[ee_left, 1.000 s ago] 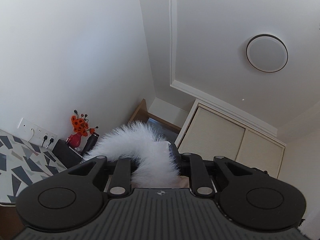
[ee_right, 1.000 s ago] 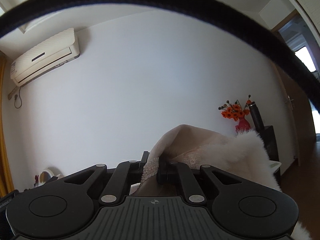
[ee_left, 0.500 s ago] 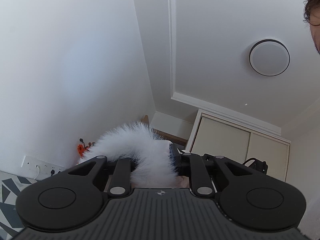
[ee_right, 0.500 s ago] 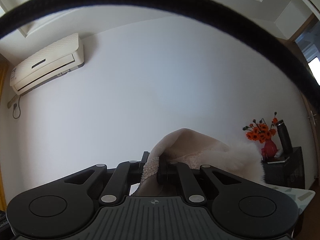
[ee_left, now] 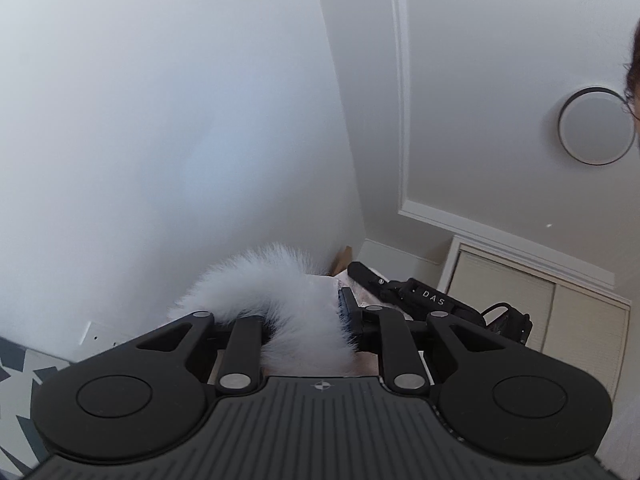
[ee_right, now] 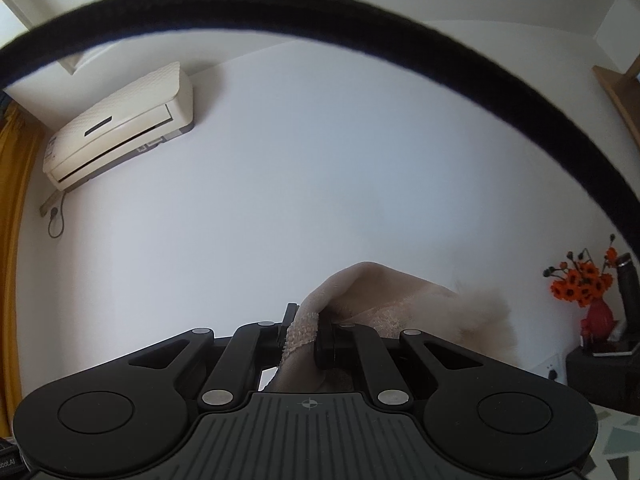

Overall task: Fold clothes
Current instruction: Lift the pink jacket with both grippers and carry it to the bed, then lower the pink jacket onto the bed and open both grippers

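Observation:
A beige garment with white fur trim is held up in the air between both grippers. In the left wrist view my left gripper (ee_left: 308,320) is shut on the white fur trim (ee_left: 276,284), which hides the left finger. In the right wrist view my right gripper (ee_right: 304,332) is shut on the beige fabric edge (ee_right: 300,330); the cloth (ee_right: 384,296) rises past the fingers and its fur trim (ee_right: 486,312) hangs to the right. Both cameras point up at the wall and ceiling. The rest of the garment is hidden below.
The other gripper's black body (ee_left: 432,300) shows just beyond the fur. A wardrobe (ee_left: 560,312) and ceiling lamp (ee_left: 596,126) are right. An air conditioner (ee_right: 120,124), a red vase of orange flowers (ee_right: 592,292) on a black stand, and a black strap (ee_right: 320,12) show in the right wrist view.
Both grippers have tilted and risen with the garment still held. The flowers and patterned surface dropped out of the left view; the right view swung left, the flowers sliding right.

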`<state>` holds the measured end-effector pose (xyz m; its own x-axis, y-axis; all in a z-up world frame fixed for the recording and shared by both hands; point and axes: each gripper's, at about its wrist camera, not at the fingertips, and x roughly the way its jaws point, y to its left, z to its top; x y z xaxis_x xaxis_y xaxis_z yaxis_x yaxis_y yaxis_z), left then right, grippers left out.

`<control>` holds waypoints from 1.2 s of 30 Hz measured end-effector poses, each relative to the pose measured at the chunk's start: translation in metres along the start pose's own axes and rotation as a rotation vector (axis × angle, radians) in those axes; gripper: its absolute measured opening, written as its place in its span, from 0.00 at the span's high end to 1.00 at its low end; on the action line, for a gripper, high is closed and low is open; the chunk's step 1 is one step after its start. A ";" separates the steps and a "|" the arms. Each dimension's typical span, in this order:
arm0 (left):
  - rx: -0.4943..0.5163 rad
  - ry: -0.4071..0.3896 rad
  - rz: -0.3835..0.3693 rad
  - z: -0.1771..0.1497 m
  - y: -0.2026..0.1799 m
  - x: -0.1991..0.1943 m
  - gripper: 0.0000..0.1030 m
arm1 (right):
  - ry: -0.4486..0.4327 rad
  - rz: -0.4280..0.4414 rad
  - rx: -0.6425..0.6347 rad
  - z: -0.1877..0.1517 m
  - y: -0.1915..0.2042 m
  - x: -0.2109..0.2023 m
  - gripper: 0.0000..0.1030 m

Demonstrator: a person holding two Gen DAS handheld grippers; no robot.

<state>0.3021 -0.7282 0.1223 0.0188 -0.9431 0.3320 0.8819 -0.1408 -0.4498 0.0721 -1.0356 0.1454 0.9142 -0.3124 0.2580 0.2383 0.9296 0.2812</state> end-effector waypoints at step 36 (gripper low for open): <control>-0.272 0.416 1.253 -0.127 0.267 0.096 0.31 | 0.879 -0.003 0.234 -0.391 -0.368 0.423 0.29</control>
<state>0.4791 -0.8950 -0.0714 0.5506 -0.4938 -0.6731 0.2551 0.8672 -0.4276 0.4990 -1.4331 -0.2102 0.8571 0.0360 -0.5139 0.2560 0.8359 0.4856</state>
